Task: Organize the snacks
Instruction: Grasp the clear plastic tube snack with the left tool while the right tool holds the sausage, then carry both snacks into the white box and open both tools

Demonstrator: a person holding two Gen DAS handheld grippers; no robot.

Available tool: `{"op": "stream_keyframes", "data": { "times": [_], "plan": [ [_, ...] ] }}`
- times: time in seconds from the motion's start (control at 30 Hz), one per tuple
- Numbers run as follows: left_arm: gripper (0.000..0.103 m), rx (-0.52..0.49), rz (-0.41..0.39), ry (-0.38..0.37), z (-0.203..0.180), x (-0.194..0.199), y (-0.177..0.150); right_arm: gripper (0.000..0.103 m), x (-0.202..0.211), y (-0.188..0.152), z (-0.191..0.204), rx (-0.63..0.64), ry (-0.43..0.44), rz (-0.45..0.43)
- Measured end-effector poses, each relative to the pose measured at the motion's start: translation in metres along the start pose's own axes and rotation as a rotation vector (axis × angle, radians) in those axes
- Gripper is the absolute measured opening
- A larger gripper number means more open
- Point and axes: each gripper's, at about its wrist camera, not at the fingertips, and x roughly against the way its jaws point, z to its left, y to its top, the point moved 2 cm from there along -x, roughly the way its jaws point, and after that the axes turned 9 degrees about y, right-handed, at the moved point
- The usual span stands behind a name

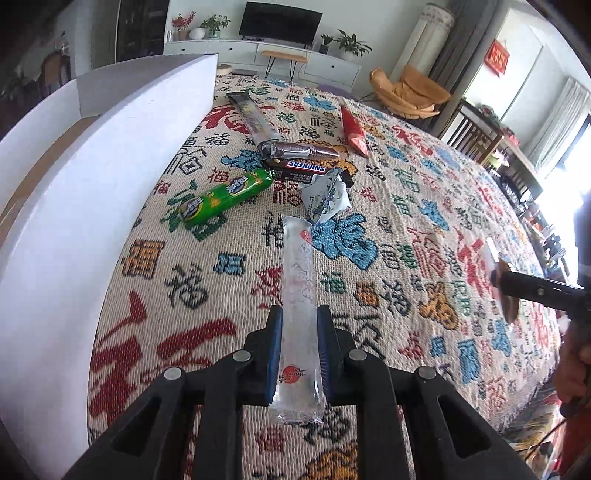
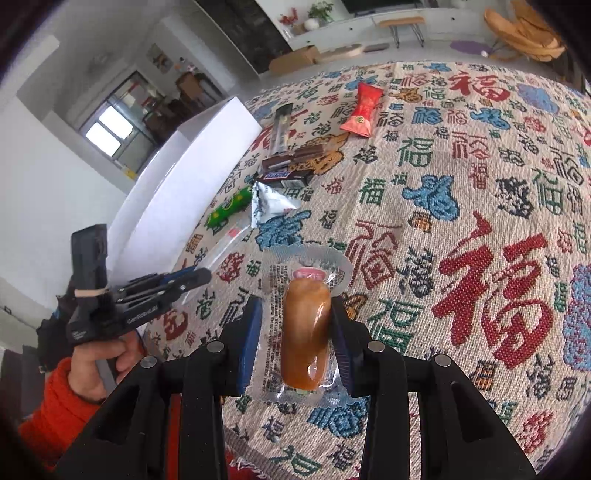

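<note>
Living room behind: a television on a low white cabinet, potted plants, a tan lounge chair. In front, a woven cloth covered in red, blue and green characters, spread over the work surface. Along the left side, a white box with tall walls, its long wall running beside the snacks. Left gripper clamped on a long clear snack packet, blue pads pressing both long edges, the packet's far end reaching out toward the loose pile. Right gripper closed around a brown sausage sealed in clear plastic, the pads touching its wrapper on either side, held above the cloth. Also seen from the right wrist view: the left gripper off to the left, gripped by a hand in an orange sleeve. Loose on the cloth, near the box: a green tube-shaped pack, just beside it a Snickers bar, and a brown wrapped bar touching the Snickers on its far side. A crumpled silver-and-blue wrapper lying just in front of the Snickers, close to the clear packet's tip. Further back, a long dark stick pack angled away, and well apart to the right, a red wrapped snack alone.
</note>
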Motion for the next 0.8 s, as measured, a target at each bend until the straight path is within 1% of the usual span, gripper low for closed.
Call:
{"op": "stream_keyframes", "data": {
  "times": [0.1,0.23,0.3,0.4,0.5,0.57,0.63,0.7,0.8],
  "plan": [
    [0.017,0.057,-0.038,-0.035,0.011,0.025,-0.011,0.038,-0.008,0.001,0.001,-0.010,0.017,0.012],
    [0.017,0.117,-0.093,-0.059,0.023,0.052,-0.018,0.038,-0.017,0.007,0.018,0.018,0.045,0.015],
    [0.017,0.150,-0.119,-0.080,0.030,0.065,-0.016,0.038,-0.019,0.012,0.031,0.037,0.061,0.011],
    [0.017,0.205,-0.181,-0.126,0.044,0.092,-0.009,0.038,-0.021,0.024,0.053,0.060,0.092,0.002],
    [0.018,0.247,-0.255,-0.131,0.069,0.125,0.004,0.038,-0.025,0.045,0.085,0.109,0.120,-0.010],
    [0.018,0.273,-0.298,-0.102,0.093,0.145,0.012,0.038,-0.030,0.061,0.114,0.164,0.135,-0.017],
    [0.018,0.300,-0.323,-0.036,0.123,0.160,0.018,0.038,-0.040,0.077,0.147,0.215,0.163,-0.021],
    [0.018,0.337,-0.329,0.021,0.155,0.166,0.021,0.038,-0.054,0.091,0.183,0.265,0.197,-0.017],
    [0.018,0.371,-0.321,0.137,0.197,0.166,0.022,0.038,-0.087,0.108,0.235,0.338,0.236,0.008]
  ]
}}
